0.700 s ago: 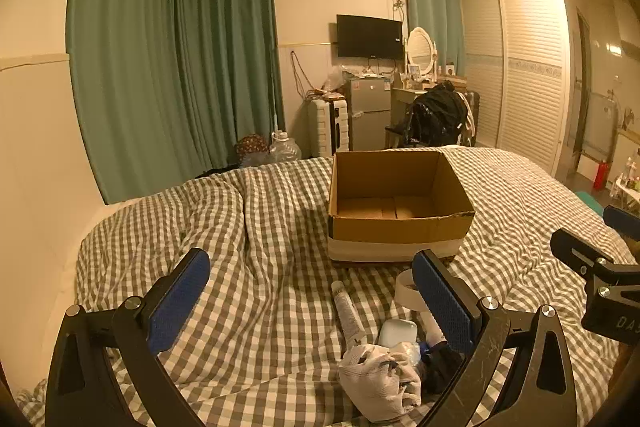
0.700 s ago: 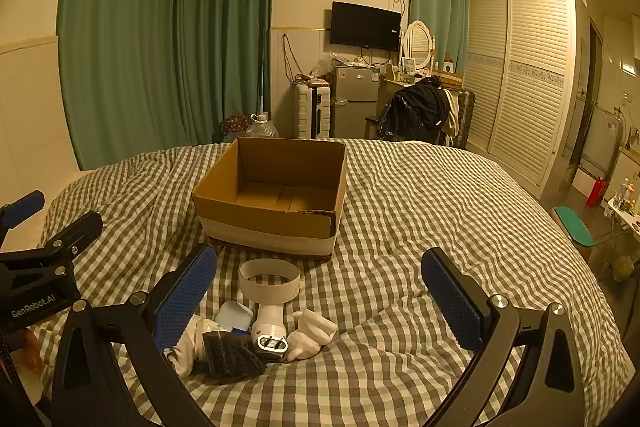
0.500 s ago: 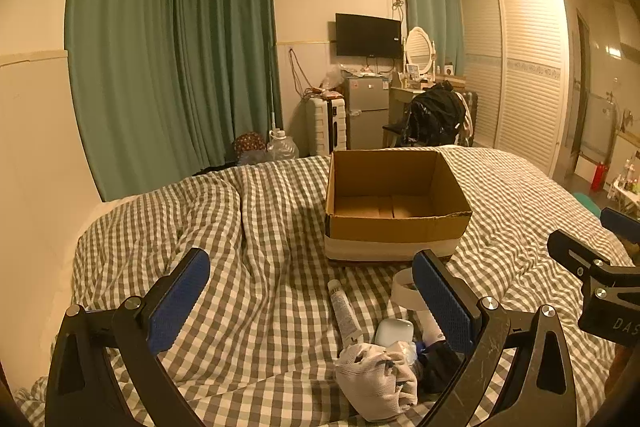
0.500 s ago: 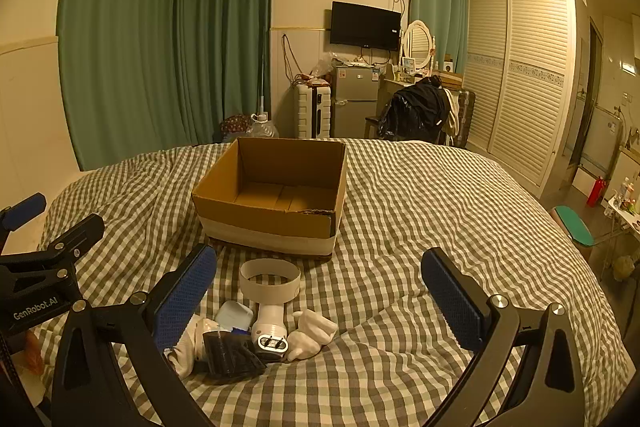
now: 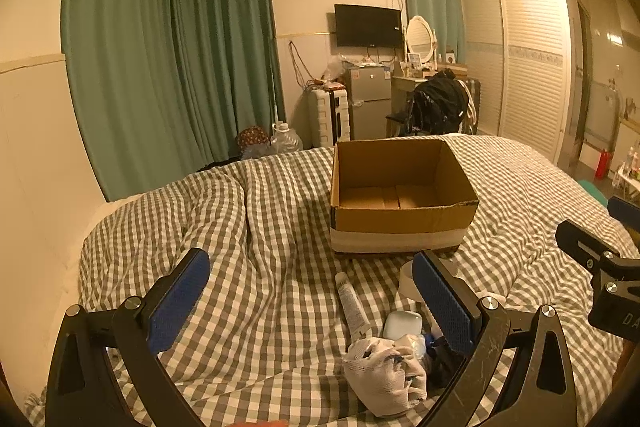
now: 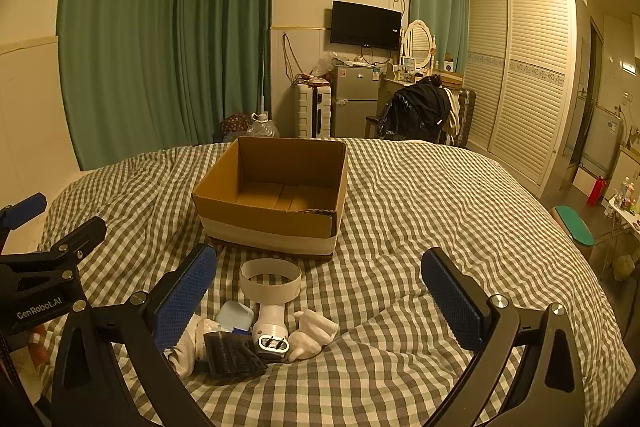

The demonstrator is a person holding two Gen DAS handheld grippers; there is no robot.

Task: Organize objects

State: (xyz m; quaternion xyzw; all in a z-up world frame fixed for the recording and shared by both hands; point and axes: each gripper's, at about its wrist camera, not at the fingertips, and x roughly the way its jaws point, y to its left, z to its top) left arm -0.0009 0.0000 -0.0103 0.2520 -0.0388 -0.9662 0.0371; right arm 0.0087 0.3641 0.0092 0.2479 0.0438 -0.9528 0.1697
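An open, empty cardboard box (image 5: pixel 400 223) (image 6: pixel 264 223) stands on the checked bed cover (image 6: pixel 420 211). In front of it lies a small heap: a white tape ring (image 6: pixel 271 281), a pale blue case (image 6: pixel 235 315) (image 5: pixel 402 325), a white plug (image 6: pixel 272 331), a white tube (image 5: pixel 352 303), white cloth (image 5: pixel 384 375), a white lumpy piece (image 6: pixel 312 333) and a black piece (image 6: pixel 232 353). My left gripper (image 5: pixel 312 301) hovers open, just left of the heap. My right gripper (image 6: pixel 318 301) is open, just right of it. Neither holds anything.
The bed cover (image 5: pixel 240 227) bulges in folds left of the box. Beyond the bed are green curtains (image 5: pixel 160 67), a small fridge (image 6: pixel 356 99), a chair with dark clothes (image 6: pixel 416 111) and a slatted wardrobe (image 6: pixel 520 75). Each gripper shows at the edge of the other's view.
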